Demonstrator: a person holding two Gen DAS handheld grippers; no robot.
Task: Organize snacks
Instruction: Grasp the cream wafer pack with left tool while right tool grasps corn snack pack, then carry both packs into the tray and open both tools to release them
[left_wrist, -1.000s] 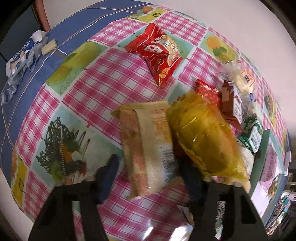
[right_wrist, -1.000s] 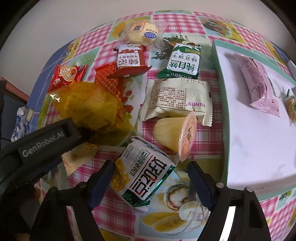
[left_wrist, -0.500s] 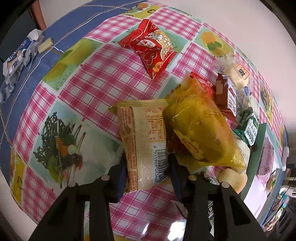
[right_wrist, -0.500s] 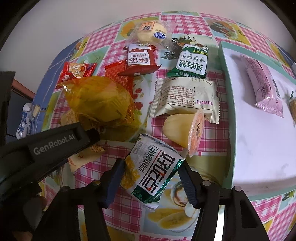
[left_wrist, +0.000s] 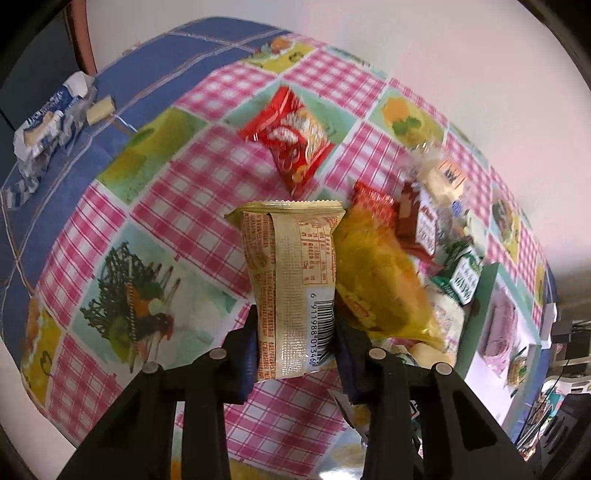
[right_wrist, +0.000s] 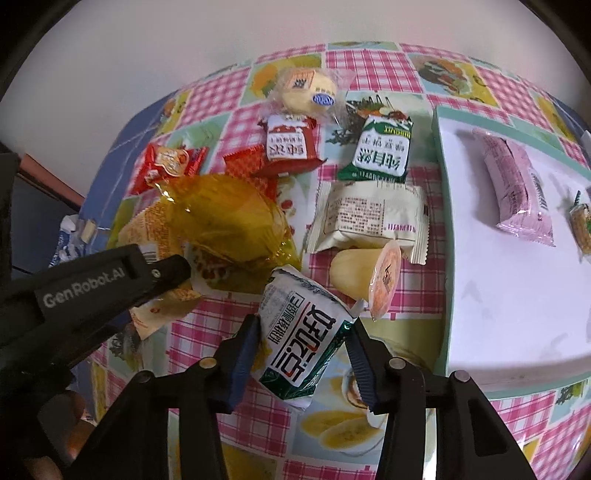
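Left wrist view: left gripper (left_wrist: 295, 350) pointing steeply down, both pads clamped on the lower end of a beige snack packet (left_wrist: 291, 284), barcode side up, upper sealed edge free. Below, a table under a pink-checked cloth (left_wrist: 177, 221) with fruit and salad panels; blue cloth at the far left edge carrying a crumpled blue-white wrapper (left_wrist: 48, 122). Just right of the held packet, a yellow translucent bag (left_wrist: 384, 284); farther off, a red snack packet (left_wrist: 295, 140), blurred. White tray with a green rim (left_wrist: 484, 314) at the right.

Right wrist view: right gripper (right_wrist: 303, 354) also angled steeply down, jaws closing around a white-and-green packet (right_wrist: 299, 332) with bold lettering, lying tilted between the blue pads, both seemingly touching its sides. Just beyond, a jelly cup (right_wrist: 369, 273) on its side and a cream packet (right_wrist: 369, 218). Same tray (right_wrist: 447, 258) to the right, holding a pink packet (right_wrist: 517, 188). Left gripper's black body (right_wrist: 92, 284) at the left.
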